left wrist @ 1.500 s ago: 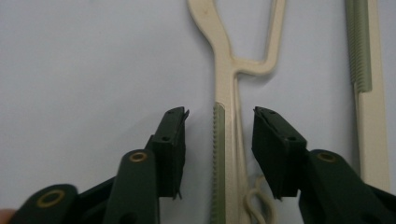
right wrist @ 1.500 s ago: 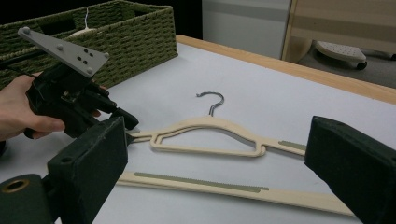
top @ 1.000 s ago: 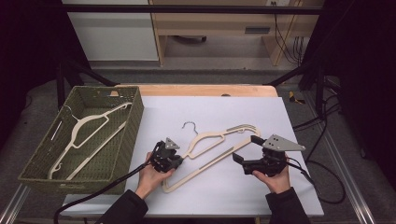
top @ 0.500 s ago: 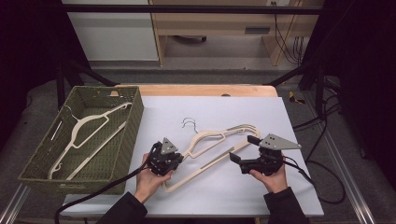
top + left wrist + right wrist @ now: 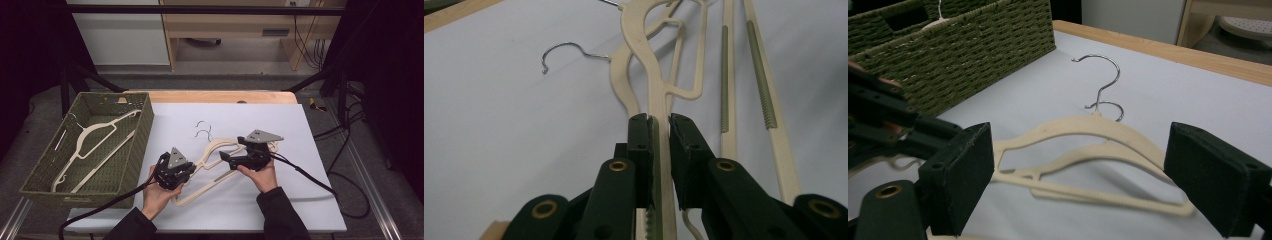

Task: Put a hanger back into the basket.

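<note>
White table [image 5: 300,200]: left claw [image 5: 659,125] grips a hanger [image 5: 659,95]; right claw [image 5: 1078,180] gapes.

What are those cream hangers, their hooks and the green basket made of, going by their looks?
Hangers: cream, with a matte, slightly fuzzy look, perhaps flocked plastic; the thin molded cut-outs suggest plastic, though I can't be sure.
Hooks: thin bent wire with a silvery shine, likely metal.
Basket: olive green woven strands, twisted like cord; paper rope or fibre, hard to say which.

Hidden: lower hanger [image 5: 227,172] under right tongs [image 5: 226,159] | Cut off: basket [image 5: 953,55] at left edge | Unclear: hanger count, two hooks [image 5: 202,130] overlapping
</note>
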`<state>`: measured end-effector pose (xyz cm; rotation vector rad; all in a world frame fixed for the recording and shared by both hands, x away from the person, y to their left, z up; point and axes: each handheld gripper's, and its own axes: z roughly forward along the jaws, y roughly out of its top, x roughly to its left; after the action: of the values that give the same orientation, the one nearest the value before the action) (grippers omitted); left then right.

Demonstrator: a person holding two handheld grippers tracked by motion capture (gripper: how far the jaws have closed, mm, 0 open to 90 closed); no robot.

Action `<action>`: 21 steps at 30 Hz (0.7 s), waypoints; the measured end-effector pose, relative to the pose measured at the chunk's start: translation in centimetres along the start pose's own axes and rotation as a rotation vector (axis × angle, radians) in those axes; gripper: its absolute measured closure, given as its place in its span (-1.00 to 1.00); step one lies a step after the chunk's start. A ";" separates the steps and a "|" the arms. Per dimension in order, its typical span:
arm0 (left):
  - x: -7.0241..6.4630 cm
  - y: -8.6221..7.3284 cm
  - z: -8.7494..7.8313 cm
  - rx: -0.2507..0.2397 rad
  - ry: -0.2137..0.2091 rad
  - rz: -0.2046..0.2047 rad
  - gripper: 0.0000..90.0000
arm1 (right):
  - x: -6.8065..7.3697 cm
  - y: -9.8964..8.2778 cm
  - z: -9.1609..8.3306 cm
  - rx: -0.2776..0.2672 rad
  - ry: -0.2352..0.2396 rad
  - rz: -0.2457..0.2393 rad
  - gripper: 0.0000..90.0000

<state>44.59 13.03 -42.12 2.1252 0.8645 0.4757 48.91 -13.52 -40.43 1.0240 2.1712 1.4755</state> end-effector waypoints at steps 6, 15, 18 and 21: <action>-0.1 0.1 -0.4 -0.012 -0.003 -0.001 0.77 | 0.0 1.2 3.0 0.023 -0.012 0.006 -0.62; -0.2 0.1 -0.5 -0.012 -0.007 0.002 0.77 | -0.7 1.9 6.0 0.057 -0.029 0.043 -0.42; -0.2 0.1 -0.5 -0.019 -0.008 0.004 0.77 | -0.8 1.7 6.8 0.064 -0.026 0.062 -0.31; -0.3 0.1 -0.5 -0.019 -0.010 0.004 0.77 | -1.1 1.4 7.3 0.091 -0.040 0.052 -0.18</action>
<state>44.09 13.08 -41.76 2.1109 0.8468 0.4731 54.66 -9.12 -42.34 1.1388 2.2173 1.3778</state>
